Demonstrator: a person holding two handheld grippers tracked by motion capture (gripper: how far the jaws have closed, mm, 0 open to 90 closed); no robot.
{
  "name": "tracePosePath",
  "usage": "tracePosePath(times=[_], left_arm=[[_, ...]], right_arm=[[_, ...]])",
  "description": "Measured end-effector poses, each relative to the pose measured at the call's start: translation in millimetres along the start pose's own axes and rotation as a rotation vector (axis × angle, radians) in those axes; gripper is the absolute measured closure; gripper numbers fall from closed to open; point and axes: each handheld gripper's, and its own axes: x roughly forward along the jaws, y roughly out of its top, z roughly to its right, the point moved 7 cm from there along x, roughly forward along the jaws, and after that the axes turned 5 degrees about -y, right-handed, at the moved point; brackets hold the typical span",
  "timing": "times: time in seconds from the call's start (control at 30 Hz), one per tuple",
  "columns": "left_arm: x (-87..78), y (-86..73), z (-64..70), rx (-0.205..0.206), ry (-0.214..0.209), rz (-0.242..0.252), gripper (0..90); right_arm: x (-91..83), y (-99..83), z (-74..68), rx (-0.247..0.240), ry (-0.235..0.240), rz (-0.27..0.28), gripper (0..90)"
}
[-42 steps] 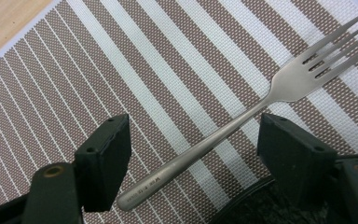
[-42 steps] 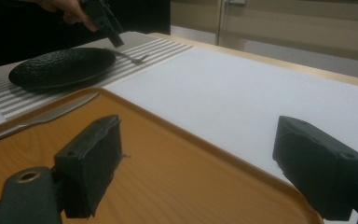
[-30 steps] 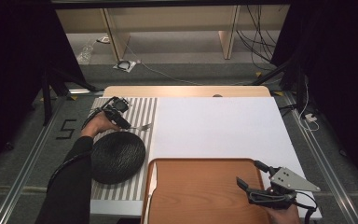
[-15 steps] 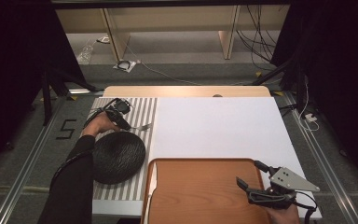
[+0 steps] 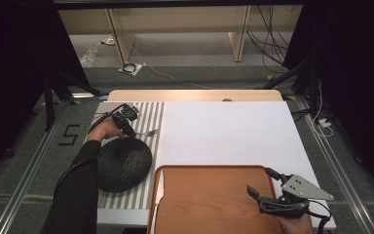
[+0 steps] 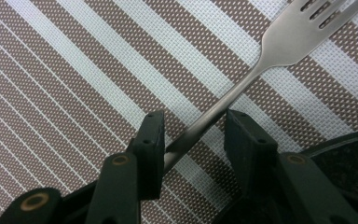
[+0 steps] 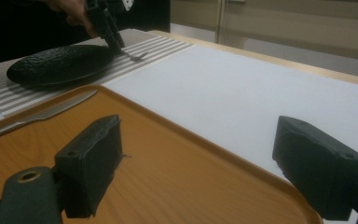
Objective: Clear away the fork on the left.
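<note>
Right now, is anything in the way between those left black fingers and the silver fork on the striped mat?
Nothing visible. The left gripper already has its fingers on either side of the silver metal fork's handle, with a gap on each side. The round black plate lies close beside it on the brown-and-white striped placemat.

Left tongs point(image 5: 135, 134) are pointing toward four o'clock, jaws seemingly slightly parted; right tongs point(image 5: 259, 194) are gaping wide, aiming toward ten o'clock.
</note>
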Motion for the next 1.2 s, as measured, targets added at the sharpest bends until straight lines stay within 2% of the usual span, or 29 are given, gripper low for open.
tracePosePath(times=[0.2,0.33,0.47,0.6,0.7,0.77,0.93,1.07,1.2], left_arm=[[0.2,0.5,0.7,0.008,-0.005,-0.005,59.5],[0.3,1.4,2.6,0.022,0.015,-0.010,61.3],[0.4,1.9,2.5,0.022,0.014,-0.015,61.4],[0.8,2.9,2.6,0.045,0.006,-0.023,62.3],[0.8,2.7,2.1,0.044,-0.005,-0.020,63.9],[0.8,2.6,3.5,0.040,-0.027,-0.022,70.0],[0.8,1.7,3.5,0.033,-0.038,-0.011,71.7],[0.9,1.8,3.6,0.011,-0.042,-0.008,72.0],[1.0,2.3,4.3,0.015,-0.046,-0.017,73.6]], right_arm=[[0.8,0.2,-0.3,0.000,0.006,0.007,16.6],[1.7,0.4,-0.6,-0.001,0.007,0.013,16.6],[1.6,0.2,-0.9,-0.003,0.006,0.009,16.7],[2.2,0.3,-1.0,0.000,0.009,0.012,16.6],[2.1,0.4,-0.8,-0.002,0.010,0.012,16.6],[1.5,0.3,-0.5,0.002,0.009,0.010,16.7],[1.7,0.5,-0.8,-0.002,0.009,0.014,16.7],[2.5,0.2,-1.1,0.000,0.010,0.012,16.7],[2.1,-0.1,-1.5,-0.001,0.009,0.004,16.7]])
